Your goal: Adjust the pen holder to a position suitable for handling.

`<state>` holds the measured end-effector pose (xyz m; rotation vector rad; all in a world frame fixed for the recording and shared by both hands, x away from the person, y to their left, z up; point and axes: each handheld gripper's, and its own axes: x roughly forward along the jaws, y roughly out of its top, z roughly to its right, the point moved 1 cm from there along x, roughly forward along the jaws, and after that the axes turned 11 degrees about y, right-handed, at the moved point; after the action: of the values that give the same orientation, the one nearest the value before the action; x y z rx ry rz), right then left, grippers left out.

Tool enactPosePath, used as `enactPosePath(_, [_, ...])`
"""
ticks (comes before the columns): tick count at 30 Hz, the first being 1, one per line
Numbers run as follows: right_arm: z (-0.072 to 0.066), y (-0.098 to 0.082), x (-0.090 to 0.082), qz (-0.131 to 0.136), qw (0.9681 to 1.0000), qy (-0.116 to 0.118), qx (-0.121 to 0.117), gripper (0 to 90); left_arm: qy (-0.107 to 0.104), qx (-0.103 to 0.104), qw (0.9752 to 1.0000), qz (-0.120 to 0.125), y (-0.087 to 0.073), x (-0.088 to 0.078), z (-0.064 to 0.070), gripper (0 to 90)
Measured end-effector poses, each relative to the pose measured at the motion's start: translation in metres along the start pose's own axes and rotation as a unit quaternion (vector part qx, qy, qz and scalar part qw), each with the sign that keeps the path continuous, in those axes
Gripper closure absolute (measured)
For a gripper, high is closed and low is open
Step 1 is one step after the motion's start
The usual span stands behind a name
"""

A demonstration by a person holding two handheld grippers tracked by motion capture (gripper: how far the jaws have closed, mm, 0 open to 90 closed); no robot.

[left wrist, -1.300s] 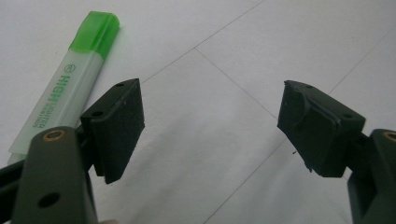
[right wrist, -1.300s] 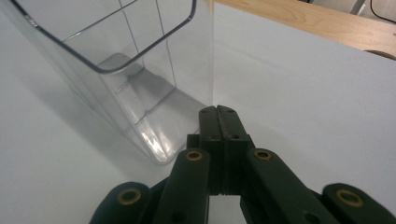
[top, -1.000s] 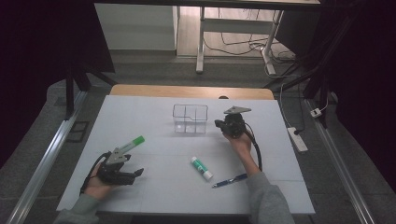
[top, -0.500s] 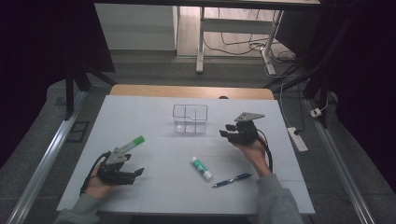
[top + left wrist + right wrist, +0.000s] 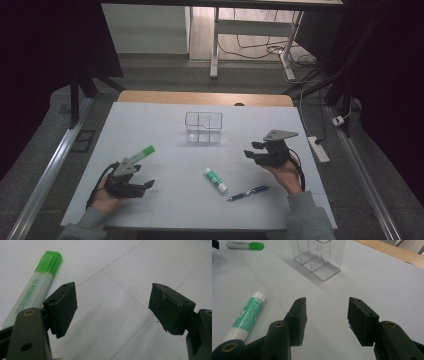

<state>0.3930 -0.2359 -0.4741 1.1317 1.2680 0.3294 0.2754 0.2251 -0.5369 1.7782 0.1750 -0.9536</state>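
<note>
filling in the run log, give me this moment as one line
left claw: open, beside highlighter | right claw: just opened, nothing between | glue stick, pen: on table | clear organizer: upright

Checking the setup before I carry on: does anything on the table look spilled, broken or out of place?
Nothing stands out. The clear organizer stands upright, and the green highlighter, glue stick and blue pen lie loose and capped on the white table.

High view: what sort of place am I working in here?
Probably a lab or recording workspace: a white-covered table in a dark-curtained bay, cables and a power strip on the floor, and stationery laid out beside a clear organiser.
</note>
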Motion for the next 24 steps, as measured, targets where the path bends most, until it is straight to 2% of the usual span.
enactPosePath(6, [-0.002,-0.002,-0.011,-0.015,0.9998,0.000,-0.013,45.6,0.001,0.005,1.0000,-0.003,0.000,0.001,0.001,22.3])
enactPosePath(9, [-0.004,-0.003,-0.017,-0.016,0.9998,0.003,-0.014,44.5,0.003,0.003,1.0000,-0.004,0.000,0.001,0.000,22.2])
enactPosePath(14, [-0.009,-0.007,-0.022,-0.034,0.9991,0.009,-0.024,42.2,0.003,0.000,1.0000,-0.002,0.000,0.001,0.000,22.3])
enactPosePath(20, [-0.019,-0.007,-0.023,-0.052,0.9972,0.031,-0.045,40.5,0.004,0.001,1.0000,-0.002,0.000,0.001,0.000,22.3])
enactPosePath(24, [-0.025,-0.006,-0.020,-0.071,0.9947,0.045,-0.060,39.5,0.005,0.001,1.0000,-0.003,0.000,0.001,0.000,22.3])
